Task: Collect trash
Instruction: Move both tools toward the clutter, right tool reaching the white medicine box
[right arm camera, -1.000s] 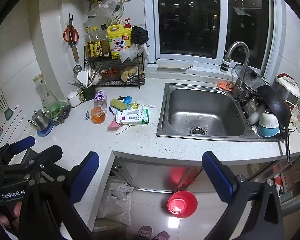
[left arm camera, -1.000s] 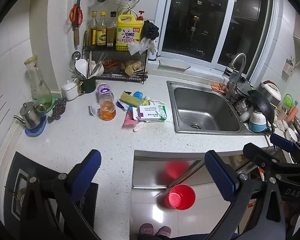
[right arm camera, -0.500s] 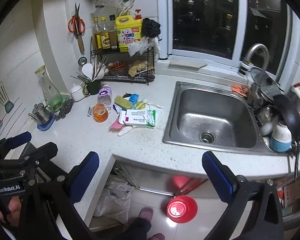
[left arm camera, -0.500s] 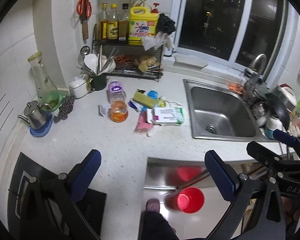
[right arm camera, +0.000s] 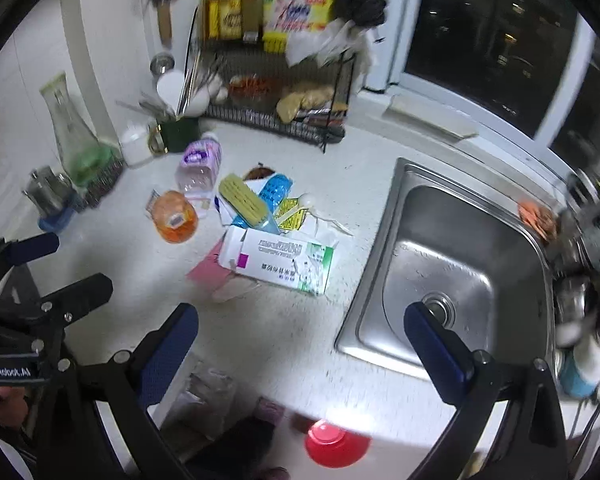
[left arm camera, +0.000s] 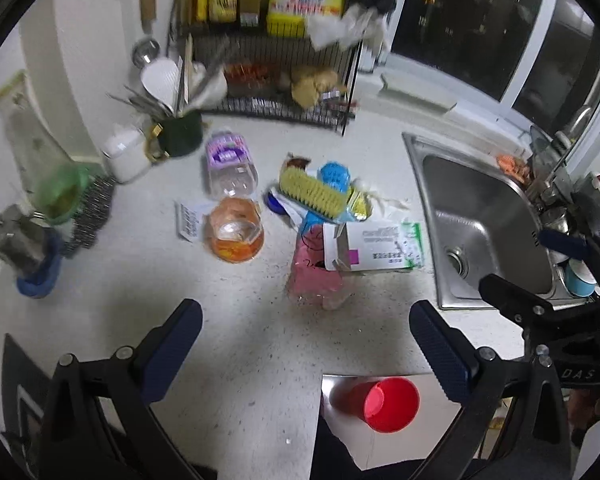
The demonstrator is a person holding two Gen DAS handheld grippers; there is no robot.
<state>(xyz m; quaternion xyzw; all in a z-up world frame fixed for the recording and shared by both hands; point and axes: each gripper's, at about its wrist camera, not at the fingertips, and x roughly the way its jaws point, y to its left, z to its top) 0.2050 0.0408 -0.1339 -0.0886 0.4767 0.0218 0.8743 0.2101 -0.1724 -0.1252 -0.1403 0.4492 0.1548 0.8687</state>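
Far left on the speckled white counter (left arm camera: 112,292), a glass carafe (left arm camera: 32,148) with green at its base; beside it a dark cup (left arm camera: 182,132) stuffed with utensils. The trash sits mid-counter: a clear bottle (left arm camera: 230,168), a tipped orange jar (left arm camera: 236,232), a yellow brush (left arm camera: 312,194) on wrappers, a white carton (right arm camera: 280,260) over a pink packet (left arm camera: 312,268). Left tool (left arm camera: 304,344) and right tool (right arm camera: 300,344) gape wide, holding nothing, short of the pile. Right, a steel sink (right arm camera: 440,272), basin bare. Below, a red cup (left arm camera: 384,404) on the floor.
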